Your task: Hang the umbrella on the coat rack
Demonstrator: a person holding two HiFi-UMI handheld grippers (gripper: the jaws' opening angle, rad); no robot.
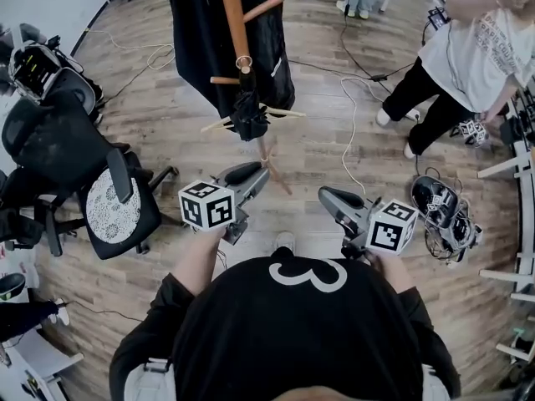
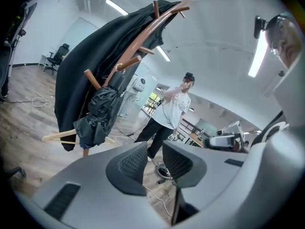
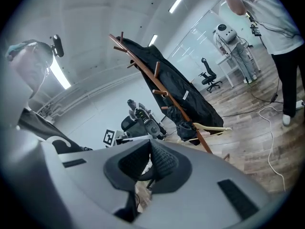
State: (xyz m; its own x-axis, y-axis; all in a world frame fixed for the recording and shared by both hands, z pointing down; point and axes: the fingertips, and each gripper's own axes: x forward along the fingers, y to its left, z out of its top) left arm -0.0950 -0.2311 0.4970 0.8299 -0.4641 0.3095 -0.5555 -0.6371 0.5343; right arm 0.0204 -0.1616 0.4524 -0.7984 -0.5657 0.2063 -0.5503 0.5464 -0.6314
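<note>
Black-shirted shoulders fill the bottom of the head view, and just above them each hand holds a gripper. The left gripper [image 1: 253,175] sits at lower centre-left. In its own view the left gripper [image 2: 154,155] has its jaws a narrow gap apart, with nothing between them. The right gripper [image 1: 333,197] sits at lower centre-right. In its own view the right gripper [image 3: 151,149] has its jaw tips meeting, and it holds nothing.

The umbrella [image 1: 249,111] is folded and black. It hangs at upper centre from a peg of the coat rack [image 1: 231,15], well apart from both grippers, with wood floor [image 1: 318,153] between. In the left gripper view the umbrella [image 2: 97,118] hangs up and to the left of the jaws. In the right gripper view the umbrella [image 3: 183,128] shows up and to the right of them.

A black coat [image 1: 196,32] drapes over the rack behind the umbrella. A pale wooden hanger [image 1: 288,113] juts out beside the umbrella's lower end. One rack foot [image 1: 272,167] slants down close to the left gripper's jaws.

At the left edge stands a black office chair [image 1: 92,182]. At upper right a person in a white T-shirt [image 1: 472,53] bends over. A white cable [image 1: 351,132] trails across the floor between that person and the rack. A tangle of gear [image 1: 443,211] lies at right, near the right gripper.
</note>
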